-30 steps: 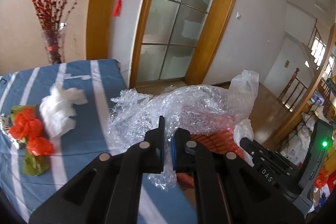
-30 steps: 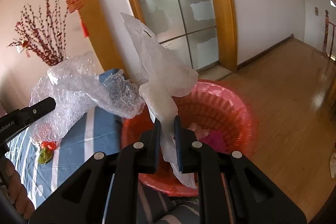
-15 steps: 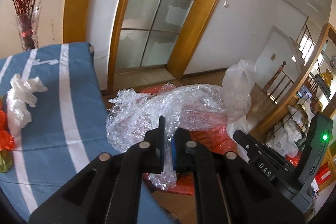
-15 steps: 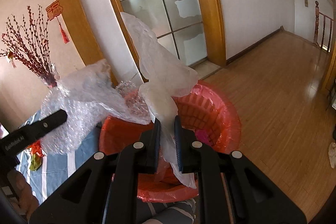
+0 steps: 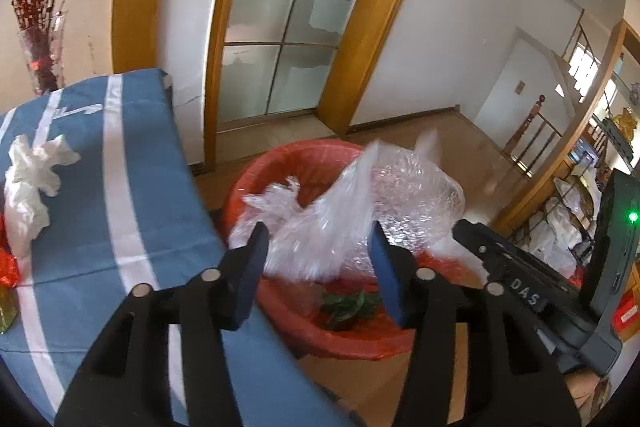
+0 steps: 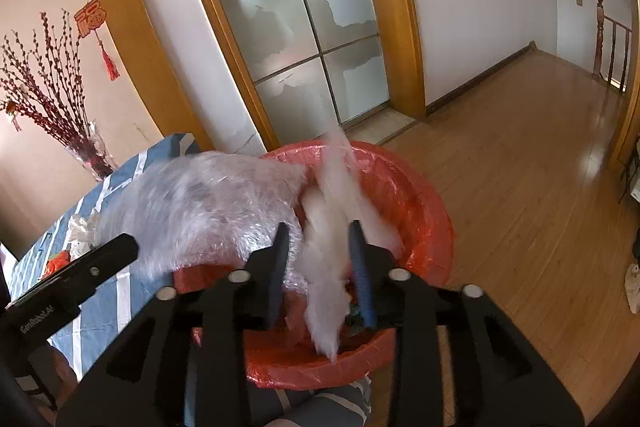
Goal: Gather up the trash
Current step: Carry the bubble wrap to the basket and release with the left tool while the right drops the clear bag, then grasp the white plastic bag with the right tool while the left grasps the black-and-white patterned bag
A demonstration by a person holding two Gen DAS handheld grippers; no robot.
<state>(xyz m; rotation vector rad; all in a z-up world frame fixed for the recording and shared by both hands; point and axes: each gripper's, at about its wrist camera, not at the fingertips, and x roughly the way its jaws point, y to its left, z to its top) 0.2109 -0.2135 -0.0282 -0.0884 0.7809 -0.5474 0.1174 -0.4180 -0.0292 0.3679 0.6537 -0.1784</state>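
Drop step: left gripper (image 5: 318,263) and right gripper (image 6: 320,259), jaws opening, release bubble wrap (image 5: 400,195) and white plastic bag (image 6: 328,251) over red bin (image 6: 424,203); next, crumpled tissue (image 5: 28,183) on table beside bin.

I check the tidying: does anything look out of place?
Yes. Crumpled white plastic and a red wrapper lie on the blue cloth, outside the red bin. Bubble wrap sits over the bin.
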